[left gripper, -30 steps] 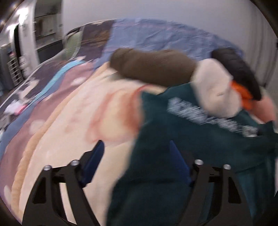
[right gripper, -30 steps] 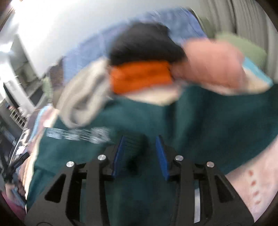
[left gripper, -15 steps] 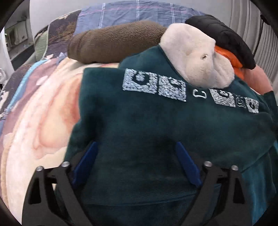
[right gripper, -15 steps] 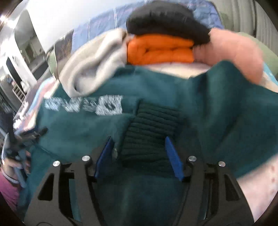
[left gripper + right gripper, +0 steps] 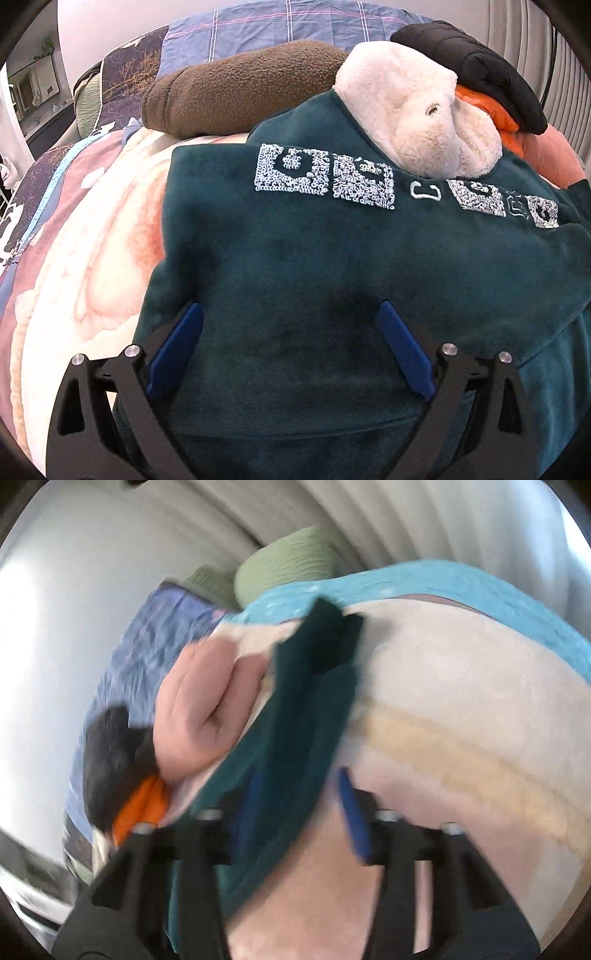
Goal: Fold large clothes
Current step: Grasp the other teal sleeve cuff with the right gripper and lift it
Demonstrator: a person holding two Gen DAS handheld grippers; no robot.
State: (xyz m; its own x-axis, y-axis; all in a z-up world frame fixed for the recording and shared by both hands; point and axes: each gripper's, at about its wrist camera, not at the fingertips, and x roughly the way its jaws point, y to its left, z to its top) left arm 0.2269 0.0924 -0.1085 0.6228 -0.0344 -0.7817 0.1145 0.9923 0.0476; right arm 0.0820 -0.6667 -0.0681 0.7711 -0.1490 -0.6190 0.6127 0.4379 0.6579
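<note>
A dark green sweatshirt (image 5: 332, 266) with white sequin lettering lies spread on the bed. My left gripper (image 5: 290, 321) is open wide, its blue pads resting low on the sweatshirt's front, one on each side of a fold of fabric. In the blurred right wrist view, my right gripper (image 5: 299, 794) is open over the sweatshirt's sleeve (image 5: 291, 738), which runs up from between the fingers toward its cuff; nothing is pinched.
A pile of folded clothes sits beyond the sweatshirt: brown fleece (image 5: 243, 92), cream fleece (image 5: 410, 114), black jacket (image 5: 476, 77), orange garment (image 5: 498, 118), pink garment (image 5: 199, 709). The bed has a peach blanket (image 5: 92, 251) and a green pillow (image 5: 288, 565).
The left gripper slid onto the sweatshirt and settled there. The right gripper opened, let go of the ribbed cuff and swung right, so the view now faces the bed's right side.
</note>
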